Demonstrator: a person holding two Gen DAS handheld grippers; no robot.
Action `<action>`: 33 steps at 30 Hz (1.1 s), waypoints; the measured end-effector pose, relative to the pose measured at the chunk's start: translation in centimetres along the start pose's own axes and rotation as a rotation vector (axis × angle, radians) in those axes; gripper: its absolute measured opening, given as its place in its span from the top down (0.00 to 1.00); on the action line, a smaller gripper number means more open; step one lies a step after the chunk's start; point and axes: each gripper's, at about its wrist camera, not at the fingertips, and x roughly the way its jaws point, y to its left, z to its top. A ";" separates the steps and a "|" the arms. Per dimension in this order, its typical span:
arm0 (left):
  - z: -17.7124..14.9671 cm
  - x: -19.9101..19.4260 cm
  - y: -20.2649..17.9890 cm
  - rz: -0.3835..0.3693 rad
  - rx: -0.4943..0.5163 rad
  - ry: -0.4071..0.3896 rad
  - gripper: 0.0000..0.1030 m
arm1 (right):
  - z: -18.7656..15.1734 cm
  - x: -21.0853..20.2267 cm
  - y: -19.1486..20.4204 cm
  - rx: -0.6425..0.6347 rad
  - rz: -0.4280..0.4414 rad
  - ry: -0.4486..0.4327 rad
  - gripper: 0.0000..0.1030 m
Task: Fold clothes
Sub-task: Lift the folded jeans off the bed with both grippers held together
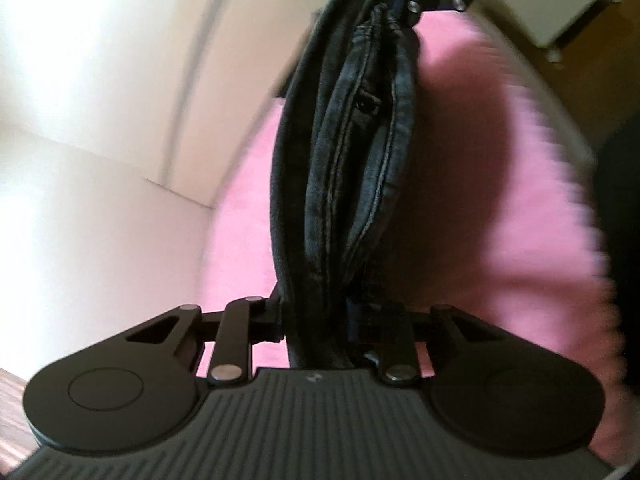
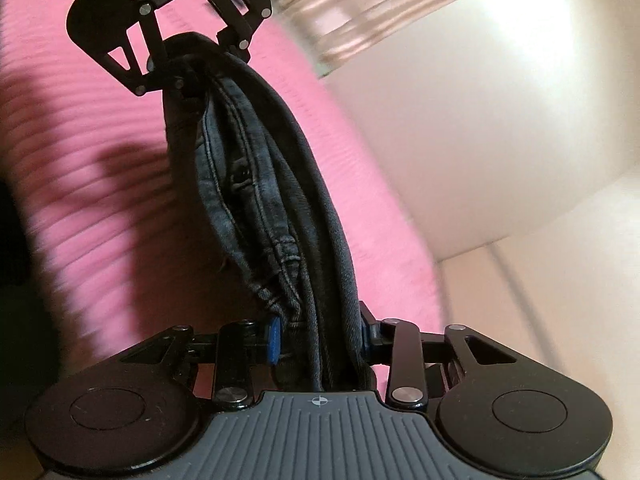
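Observation:
A pair of dark blue jeans [image 1: 352, 168] hangs stretched in the air between my two grippers, bunched into a thick band with seams and a waistband button showing. My left gripper [image 1: 320, 328] is shut on one end of the jeans. The right gripper [image 1: 400, 0] is at the top of the left wrist view, clamped on the other end. In the right wrist view my right gripper [image 2: 320, 336] is shut on the jeans [image 2: 272, 200], and the left gripper [image 2: 180, 72] holds the far end at the top left.
A pink ribbed bedspread [image 1: 500, 200] lies under the jeans; it also fills the left of the right wrist view [image 2: 80, 140]. Cream walls [image 1: 100, 120] stand beside the bed. A white cabinet [image 1: 560, 0] stands at the far right on a wooden floor.

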 end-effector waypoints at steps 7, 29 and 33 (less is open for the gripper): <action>-1.2 -3.2 1.7 0.131 -0.014 -0.002 0.79 | 1.7 -3.1 -0.2 -0.010 -0.121 -0.129 0.67; -5.4 -3.1 -3.2 -0.263 -0.354 0.087 0.77 | -1.7 -5.4 11.8 -0.184 -0.001 -0.011 0.19; -6.0 -2.6 -2.0 -0.278 -0.387 0.086 0.77 | -1.0 -5.7 13.2 -0.223 0.023 -0.044 0.19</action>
